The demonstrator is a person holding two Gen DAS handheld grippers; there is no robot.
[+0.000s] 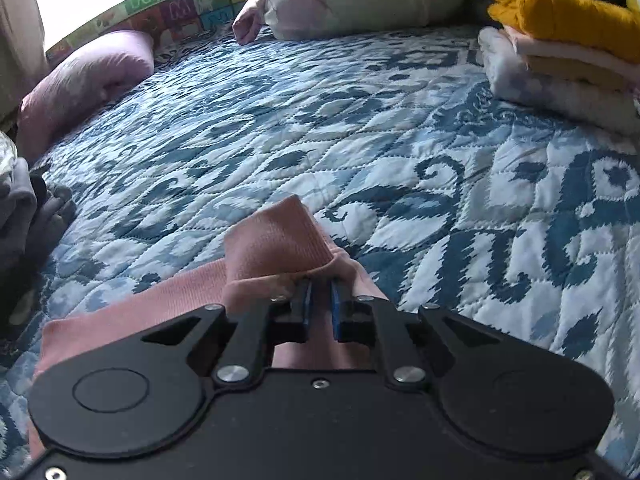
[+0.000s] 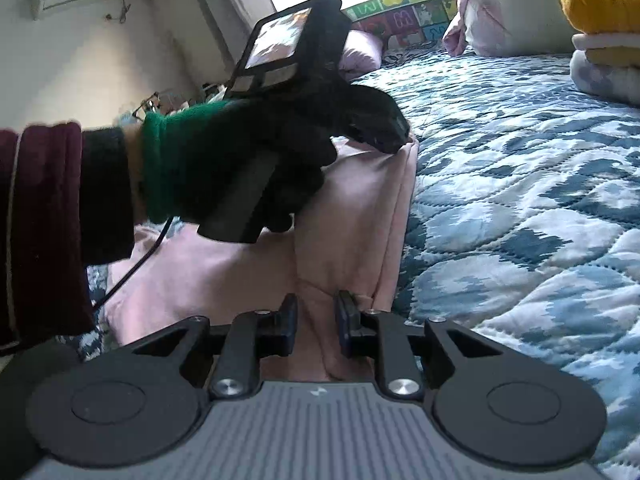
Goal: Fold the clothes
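Two grippers pinch the pink cloth (image 1: pixel 276 240) over the bed (image 1: pixel 360 128): left gripper (image 1: pixel 320 286), right gripper (image 2: pixel 316 300).

Pink garment (image 1: pixel 276 240) bottom hidden under gripper body; folded stack (image 1: pixel 560 60) cut off at rt edge.

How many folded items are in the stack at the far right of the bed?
4 visible: a yellow piece on top, a pale pink one under it, another yellow one below that, and a white one at the bottom. The frame edge may hide more.
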